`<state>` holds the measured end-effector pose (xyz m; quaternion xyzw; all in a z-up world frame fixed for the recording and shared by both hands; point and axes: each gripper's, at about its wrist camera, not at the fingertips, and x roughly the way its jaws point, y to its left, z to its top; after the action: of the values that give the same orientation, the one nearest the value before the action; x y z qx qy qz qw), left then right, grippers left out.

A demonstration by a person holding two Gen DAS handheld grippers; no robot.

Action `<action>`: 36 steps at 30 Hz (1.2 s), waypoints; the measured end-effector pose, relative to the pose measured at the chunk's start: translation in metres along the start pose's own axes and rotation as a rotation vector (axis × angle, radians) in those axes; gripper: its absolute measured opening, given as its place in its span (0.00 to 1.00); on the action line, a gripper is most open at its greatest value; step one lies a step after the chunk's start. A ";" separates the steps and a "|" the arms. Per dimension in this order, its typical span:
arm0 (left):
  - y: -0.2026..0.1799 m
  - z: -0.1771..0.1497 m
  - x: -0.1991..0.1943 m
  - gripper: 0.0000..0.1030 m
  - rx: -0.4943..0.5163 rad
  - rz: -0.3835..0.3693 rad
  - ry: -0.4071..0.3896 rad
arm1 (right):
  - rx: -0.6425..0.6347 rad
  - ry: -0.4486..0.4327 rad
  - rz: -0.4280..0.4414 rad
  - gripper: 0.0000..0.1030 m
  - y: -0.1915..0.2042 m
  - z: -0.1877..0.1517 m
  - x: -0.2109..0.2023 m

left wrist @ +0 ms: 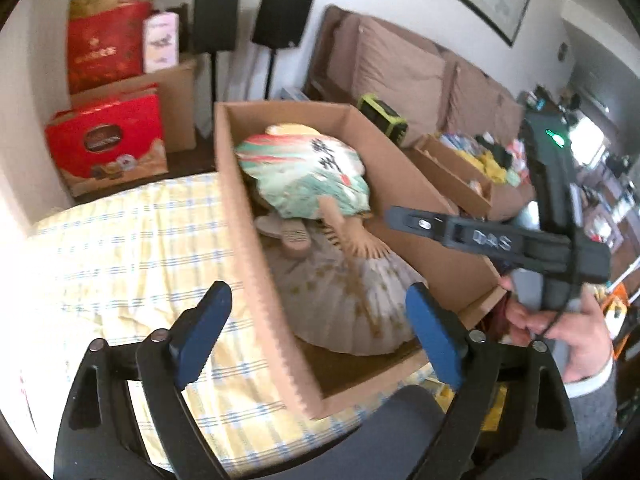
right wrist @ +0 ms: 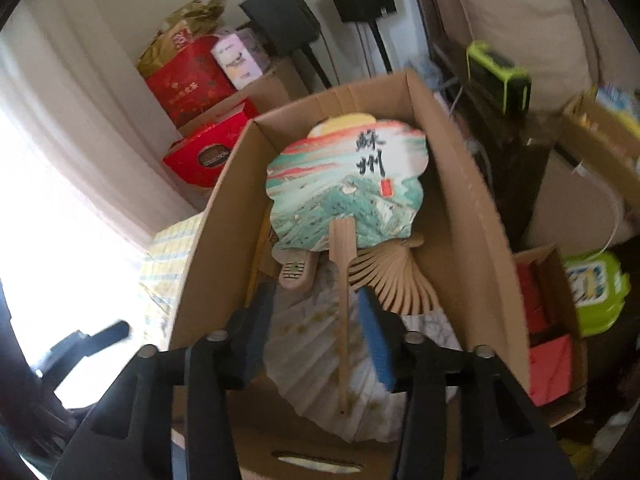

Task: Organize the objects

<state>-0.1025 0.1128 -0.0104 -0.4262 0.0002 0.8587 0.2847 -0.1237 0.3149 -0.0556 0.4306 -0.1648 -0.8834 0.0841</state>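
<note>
An open cardboard box (left wrist: pixel 244 216) (right wrist: pixel 472 216) stands on a bed with a yellow checked sheet (left wrist: pixel 120 248). In it lie a painted round fan (left wrist: pixel 304 172) (right wrist: pixel 348 184) with a wooden handle (right wrist: pixel 343 300), a pale folding fan (left wrist: pixel 352 300) (right wrist: pixel 312 352) and a wooden slat fan (right wrist: pixel 396 276). My left gripper (left wrist: pixel 320 328) is open and empty, straddling the box's near wall. My right gripper (right wrist: pixel 316 336) is open above the box, its pads either side of the round fan's handle without touching it. It also shows in the left wrist view (left wrist: pixel 460 232).
Red gift boxes (left wrist: pixel 108 144) and bags (left wrist: pixel 104 44) stand by the wall. Two black speakers (left wrist: pixel 280 16) stand on poles. A brown sofa (left wrist: pixel 400 64) is behind. A smaller box with red items (right wrist: pixel 548 344) and a green container (right wrist: pixel 596 292) sit to the right.
</note>
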 end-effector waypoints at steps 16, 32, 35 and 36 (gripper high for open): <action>0.039 -0.034 -0.040 1.00 -0.073 0.114 -0.052 | -0.152 -0.143 -0.176 0.85 0.044 -0.052 -0.043; 0.042 -0.084 -0.079 1.00 -0.122 0.303 -0.140 | -0.177 -0.197 -0.246 1.00 0.069 -0.100 -0.057; 0.040 -0.090 -0.081 1.00 -0.136 0.273 -0.128 | -0.188 -0.199 -0.269 1.00 0.073 -0.109 -0.058; 0.039 -0.092 -0.082 1.00 -0.136 0.281 -0.124 | -0.189 -0.203 -0.276 1.00 0.073 -0.111 -0.060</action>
<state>-0.0157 0.0177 -0.0184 -0.3864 -0.0160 0.9128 0.1317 0.0013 0.2396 -0.0491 0.3480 -0.0283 -0.9370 -0.0147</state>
